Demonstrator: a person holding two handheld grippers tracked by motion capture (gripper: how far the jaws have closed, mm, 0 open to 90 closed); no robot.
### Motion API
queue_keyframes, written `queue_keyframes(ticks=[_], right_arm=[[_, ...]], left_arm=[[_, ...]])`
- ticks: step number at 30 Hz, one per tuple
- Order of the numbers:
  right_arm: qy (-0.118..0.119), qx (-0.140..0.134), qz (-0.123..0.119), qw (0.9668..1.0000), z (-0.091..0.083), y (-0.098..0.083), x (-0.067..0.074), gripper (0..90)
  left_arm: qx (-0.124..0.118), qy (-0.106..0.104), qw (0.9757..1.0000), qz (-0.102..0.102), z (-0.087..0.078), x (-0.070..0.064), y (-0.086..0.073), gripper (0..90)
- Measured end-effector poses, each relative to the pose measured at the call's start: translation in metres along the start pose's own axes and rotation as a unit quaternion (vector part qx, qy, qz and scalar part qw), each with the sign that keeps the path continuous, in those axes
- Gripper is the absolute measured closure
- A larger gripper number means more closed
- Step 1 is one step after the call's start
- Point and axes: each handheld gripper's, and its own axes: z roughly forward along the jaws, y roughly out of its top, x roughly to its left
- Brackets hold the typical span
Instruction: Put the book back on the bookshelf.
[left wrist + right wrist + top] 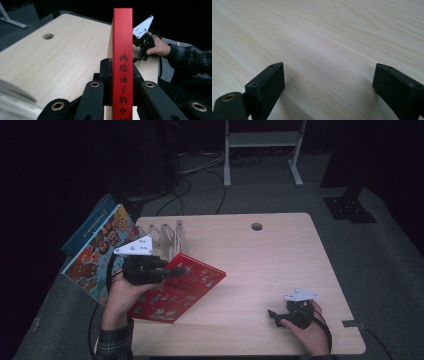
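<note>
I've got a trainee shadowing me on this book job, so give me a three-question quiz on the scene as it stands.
1. True or false: the left gripper is shut on the spine of the red book.
2. What lies between the fingers of the right gripper? A) a book B) nothing but bare table C) a cable
3. In the high view, where does the clear slotted rack stand relative to the red book?

Key
1. True; the fingers press the spine from both sides.
2. B; the fingers stand well apart over the wood.
3. Just behind it, near the table's far left corner, beside the blue picture book.
</note>
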Motion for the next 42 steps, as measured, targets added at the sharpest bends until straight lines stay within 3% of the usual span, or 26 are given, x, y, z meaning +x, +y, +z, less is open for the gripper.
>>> queue_keyframes(ticks=[13,25,31,35,42], right_arm=[[0.000,0.000,0.000,1.0000,0.000,0.000,0.000,9.8],[0.000,0.000,0.000,1.0000,0.000,0.000,0.000,9.8],[0.000,-0.001,0.000,1.0000,0.000,0.000,0.000,9.8],[0.000,-0.001,0.000,1.0000,0.000,0.000,0.000,9.8],[0.000,-0.001,0.001,1.0000,0.000,0.000,0.000,9.8]], left_arm=[[-0.029,0.038,0.9985,-0.028,-0.034,0.008,-0.012,79.6],[-0.061,0.078,0.9938,-0.049,-0.069,0.013,-0.024,79.7],[-0.075,0.103,0.9901,-0.058,-0.085,0.014,-0.031,79.6],[-0.084,0.125,0.9864,-0.066,-0.094,0.015,-0.035,79.7],[-0.107,0.166,0.9766,-0.085,-0.109,0.016,-0.042,79.7]])
